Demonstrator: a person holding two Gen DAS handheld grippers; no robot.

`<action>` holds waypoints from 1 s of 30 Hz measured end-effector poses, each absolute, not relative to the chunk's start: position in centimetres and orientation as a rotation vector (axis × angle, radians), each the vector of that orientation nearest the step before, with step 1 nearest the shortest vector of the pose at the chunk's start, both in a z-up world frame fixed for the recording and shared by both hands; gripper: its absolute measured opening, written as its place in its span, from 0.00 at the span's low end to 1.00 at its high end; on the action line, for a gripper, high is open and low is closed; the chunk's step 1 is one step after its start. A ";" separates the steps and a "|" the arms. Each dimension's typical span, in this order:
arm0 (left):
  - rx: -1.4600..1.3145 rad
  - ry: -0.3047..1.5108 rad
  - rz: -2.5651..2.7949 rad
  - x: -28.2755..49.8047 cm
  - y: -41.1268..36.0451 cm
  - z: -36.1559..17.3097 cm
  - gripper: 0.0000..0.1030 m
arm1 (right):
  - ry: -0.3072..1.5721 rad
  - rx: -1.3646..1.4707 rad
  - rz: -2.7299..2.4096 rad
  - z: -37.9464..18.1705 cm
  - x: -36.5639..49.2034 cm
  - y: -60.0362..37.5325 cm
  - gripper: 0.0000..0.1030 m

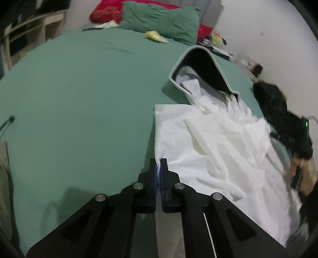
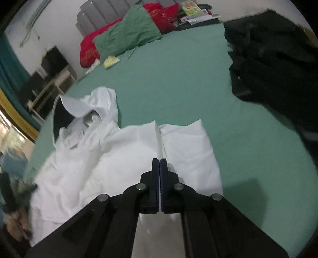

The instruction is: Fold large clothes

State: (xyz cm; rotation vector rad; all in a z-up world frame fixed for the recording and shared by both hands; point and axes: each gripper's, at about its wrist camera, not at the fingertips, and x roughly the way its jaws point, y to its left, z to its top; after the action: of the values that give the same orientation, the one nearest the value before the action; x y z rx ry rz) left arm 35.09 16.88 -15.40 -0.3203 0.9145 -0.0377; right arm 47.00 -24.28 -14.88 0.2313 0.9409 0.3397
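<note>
White hooded garment (image 1: 218,142) spread on green bed (image 1: 79,99). Left gripper (image 1: 158,164) jaws clamped on its edge, fabric pinched between. Right gripper (image 2: 159,164) jaws shut on fabric ridge too, probably so both lift one side for fold. Hood beyond jaws.

The bed (image 1: 79,89) is covered in a plain sea-green sheet. On it lies a white hooded garment (image 1: 214,150), plain and without pattern; its hood (image 1: 200,65) is black inside with a pale grey-green edge. At the far end a pillow (image 1: 159,19) is the same green as the sheet, with a red cushion (image 1: 105,12) bearing a faint gold pattern behind it, and a small yellow thing (image 1: 155,36) just in front. A heap of black clothing (image 2: 274,65) sits at the right side of the bed. The wall (image 1: 258,25) is white. Each claw is black with dark blue pads (image 2: 163,174).
</note>
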 end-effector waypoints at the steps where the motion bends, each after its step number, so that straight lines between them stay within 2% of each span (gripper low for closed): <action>1: -0.343 0.920 -0.037 35.0 17.2 -15.5 0.04 | 0.938 0.209 0.321 -14.3 46.6 -24.8 0.01; 6: -0.376 0.940 0.052 34.8 18.8 -16.3 0.04 | 0.892 0.118 0.178 -10.7 43.9 -27.3 0.01; 13: -0.347 0.944 0.107 34.9 19.5 -15.4 0.05 | 1.027 0.005 0.040 -13.5 42.7 -30.1 0.01; 15: -0.331 0.946 0.097 34.8 19.2 -15.1 0.15 | 1.080 0.017 0.053 -14.7 42.7 -30.1 0.02; 16: -0.324 0.947 0.096 34.7 19.1 -15.0 0.29 | 1.110 0.016 0.054 -15.2 42.8 -30.0 0.03; 17: -0.325 0.941 0.094 34.7 19.0 -14.8 0.37 | 1.108 -0.006 0.036 -15.0 42.8 -29.7 0.05; 18: -0.327 0.926 0.086 34.4 18.9 -14.4 0.37 | 1.098 -0.028 0.025 -14.5 43.0 -29.3 0.08; 19: -0.323 0.919 0.083 34.2 19.0 -14.0 0.37 | 1.078 -0.043 0.026 -13.8 43.2 -28.8 0.19; 20: -0.317 0.912 0.083 34.1 19.0 -13.7 0.37 | 1.041 -0.053 0.035 -12.7 43.6 -28.1 0.39; 21: -0.310 0.902 0.088 34.0 19.1 -13.2 0.37 | 1.002 -0.058 0.048 -11.7 44.3 -27.3 0.50; 22: -0.311 0.896 0.091 33.9 19.2 -12.9 0.38 | 0.969 -0.059 0.067 -10.7 44.9 -26.5 0.68; 23: -0.318 0.891 0.094 33.9 19.4 -12.5 0.38 | 0.936 -0.056 0.098 -9.9 45.7 -25.6 0.73; 26: -0.352 0.883 0.103 33.9 20.2 -11.9 0.39 | 0.902 -0.032 0.250 -8.3 50.1 -21.2 0.73; 30: -0.378 0.890 0.141 34.2 21.4 -12.3 0.39 | 0.967 -0.012 0.317 -9.2 58.1 -14.8 0.73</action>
State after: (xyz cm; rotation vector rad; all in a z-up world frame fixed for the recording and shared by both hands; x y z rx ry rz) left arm 34.23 21.43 -12.29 -0.3779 0.8901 0.1412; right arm 58.11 -14.78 -9.17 -0.0120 0.9665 0.3175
